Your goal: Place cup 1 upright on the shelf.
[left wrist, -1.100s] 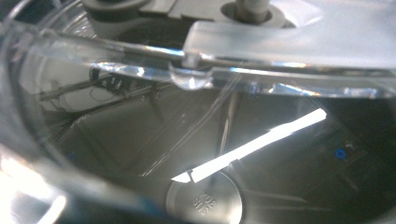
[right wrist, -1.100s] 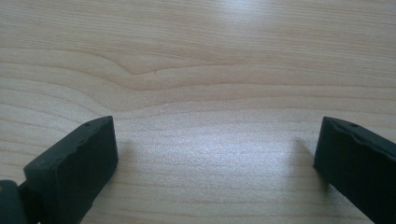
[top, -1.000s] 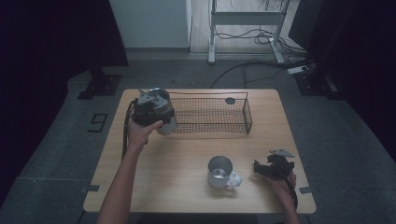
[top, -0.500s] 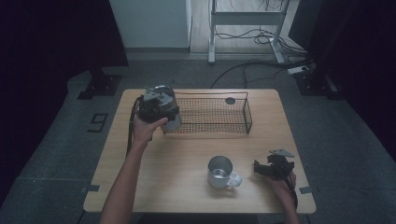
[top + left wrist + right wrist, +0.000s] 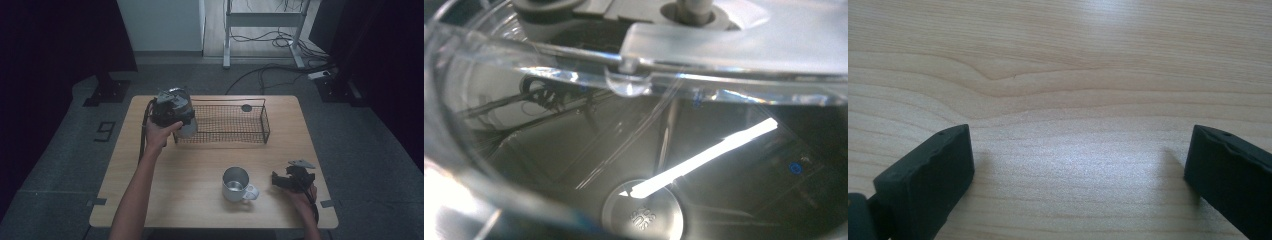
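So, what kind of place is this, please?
Probably a lab or recording studio: dark curtains, loose floor cables behind, and a lone wooden table with a wire basket and steel mug.

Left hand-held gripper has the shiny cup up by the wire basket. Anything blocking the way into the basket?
Nothing visible does. The left hand-held gripper holds the metal cup at the left end of the wire basket, whose top is open. Only a small dark disc lies inside, at the far right corner, away from the cup.
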The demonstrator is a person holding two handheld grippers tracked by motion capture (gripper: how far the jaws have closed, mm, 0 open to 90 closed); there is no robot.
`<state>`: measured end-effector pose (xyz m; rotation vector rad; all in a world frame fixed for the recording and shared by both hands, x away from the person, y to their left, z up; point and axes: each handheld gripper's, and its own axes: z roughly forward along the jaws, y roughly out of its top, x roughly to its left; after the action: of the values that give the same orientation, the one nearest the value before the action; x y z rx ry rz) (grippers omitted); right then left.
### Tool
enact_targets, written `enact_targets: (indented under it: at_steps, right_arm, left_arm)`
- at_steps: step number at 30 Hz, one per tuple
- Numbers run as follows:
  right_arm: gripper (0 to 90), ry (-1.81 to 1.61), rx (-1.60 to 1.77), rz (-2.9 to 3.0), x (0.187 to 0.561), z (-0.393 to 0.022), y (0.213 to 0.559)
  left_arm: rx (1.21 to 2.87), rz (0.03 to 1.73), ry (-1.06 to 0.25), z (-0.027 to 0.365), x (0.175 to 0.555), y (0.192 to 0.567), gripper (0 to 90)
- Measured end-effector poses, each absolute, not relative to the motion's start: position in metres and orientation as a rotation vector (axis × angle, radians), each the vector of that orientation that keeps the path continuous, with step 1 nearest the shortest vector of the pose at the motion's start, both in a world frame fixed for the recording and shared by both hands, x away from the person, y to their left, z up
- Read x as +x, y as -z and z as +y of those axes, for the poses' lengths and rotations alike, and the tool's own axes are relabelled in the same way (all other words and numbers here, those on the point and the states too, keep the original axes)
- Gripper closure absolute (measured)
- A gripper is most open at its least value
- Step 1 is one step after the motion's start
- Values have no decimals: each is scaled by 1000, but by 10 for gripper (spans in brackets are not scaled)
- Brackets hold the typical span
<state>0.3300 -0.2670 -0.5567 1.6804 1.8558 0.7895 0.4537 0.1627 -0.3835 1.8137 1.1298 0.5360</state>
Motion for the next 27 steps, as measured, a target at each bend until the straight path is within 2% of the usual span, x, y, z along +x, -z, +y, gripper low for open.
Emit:
enact_targets:
  at_steps: [27]
  right_arm:
    - [0,-789,1682,1855,330,-267,557]
  left_arm:
    - [1868,1097,-549,138,480,384,41]
